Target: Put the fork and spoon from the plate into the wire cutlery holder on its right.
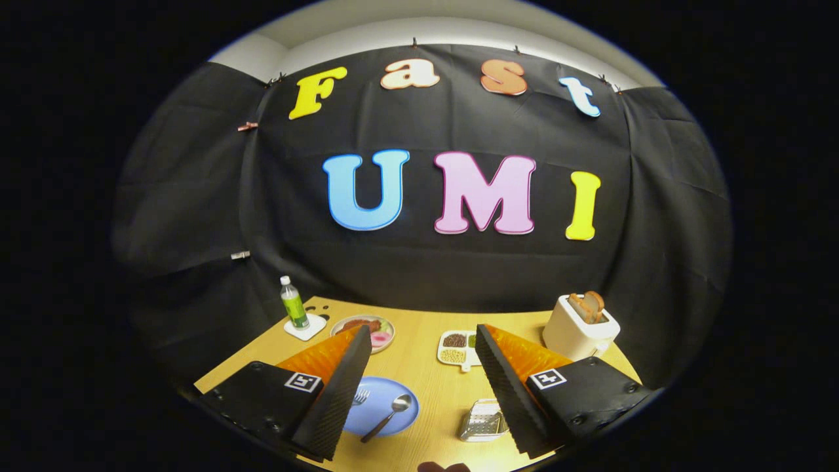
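Gripper (419, 367) is wide open with nothing in it, hovering above the table (426, 373), probably just lining up a first grab. Between the fingers sits the blue plate (383, 419), with the spoon (390, 416) on it and the fork (360, 396) peeking past the left finger. The wire cutlery holder (482, 421) waits right beside the plate, so it's a short hop.

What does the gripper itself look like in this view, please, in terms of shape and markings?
The gripper has two wedge-shaped jaws that taper forward, with ribbed inner faces. Each jaw sits on a black block fastened with screws, and each block carries a small square black-and-white marker. The jaws stand wide apart, with nothing between them.
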{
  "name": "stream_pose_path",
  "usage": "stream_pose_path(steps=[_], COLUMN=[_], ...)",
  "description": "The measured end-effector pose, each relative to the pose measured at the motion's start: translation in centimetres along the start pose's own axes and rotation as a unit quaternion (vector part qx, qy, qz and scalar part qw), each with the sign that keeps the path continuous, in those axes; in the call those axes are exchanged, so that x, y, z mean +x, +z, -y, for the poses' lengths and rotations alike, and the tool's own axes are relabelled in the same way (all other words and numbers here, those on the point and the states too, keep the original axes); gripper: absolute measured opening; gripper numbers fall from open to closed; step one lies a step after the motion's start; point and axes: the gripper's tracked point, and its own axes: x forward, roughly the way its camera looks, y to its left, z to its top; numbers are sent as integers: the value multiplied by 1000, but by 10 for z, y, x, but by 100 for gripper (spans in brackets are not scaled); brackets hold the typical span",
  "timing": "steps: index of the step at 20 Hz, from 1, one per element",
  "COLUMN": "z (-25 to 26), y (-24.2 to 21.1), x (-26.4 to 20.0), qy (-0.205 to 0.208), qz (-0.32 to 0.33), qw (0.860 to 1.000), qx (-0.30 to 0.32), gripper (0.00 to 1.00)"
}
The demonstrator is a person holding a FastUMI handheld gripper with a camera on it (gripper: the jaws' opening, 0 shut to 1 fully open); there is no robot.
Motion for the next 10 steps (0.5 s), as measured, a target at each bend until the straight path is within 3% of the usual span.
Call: stream_pose_path(steps=[4, 10], z=[-21, -43], y=[-63, -158], x=[25, 48], qy=[25, 51], qz=[-93, -213], qw=[995, 975], qx=[-12, -22], gripper=[100, 100])
